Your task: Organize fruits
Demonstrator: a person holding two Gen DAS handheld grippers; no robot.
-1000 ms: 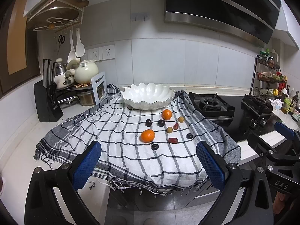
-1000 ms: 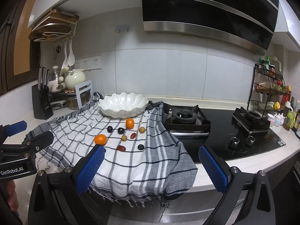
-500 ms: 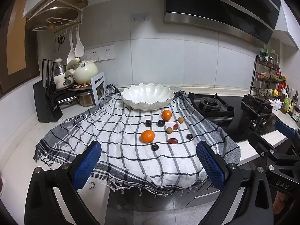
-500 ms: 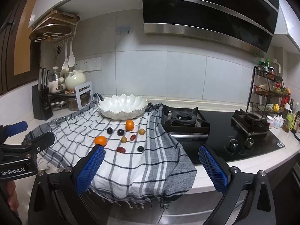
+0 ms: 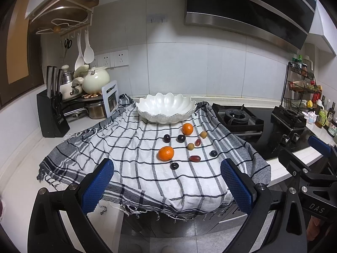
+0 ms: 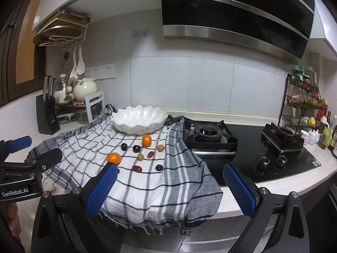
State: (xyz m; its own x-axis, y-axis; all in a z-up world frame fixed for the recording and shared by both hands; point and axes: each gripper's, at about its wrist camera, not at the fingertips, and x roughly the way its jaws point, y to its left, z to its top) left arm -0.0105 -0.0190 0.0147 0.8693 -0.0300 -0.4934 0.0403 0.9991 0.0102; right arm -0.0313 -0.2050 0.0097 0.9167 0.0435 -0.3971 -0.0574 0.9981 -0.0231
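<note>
A white scalloped bowl stands empty at the back of a checked cloth; it also shows in the right wrist view. Loose fruit lies on the cloth in front of it: two oranges, several dark grapes, red grapes and two yellowish ones. The near orange and far orange also show in the right wrist view. My left gripper is open and empty, short of the counter's front edge. My right gripper is open and empty, to its right.
A knife block and pots with a cream kettle stand at the left. A gas hob with two burners lies right of the cloth. A spice rack and bottles stand at the far right.
Both grippers have drifted very slightly; the right wrist view has shifted a little. The fruit and the bowl have not moved.
</note>
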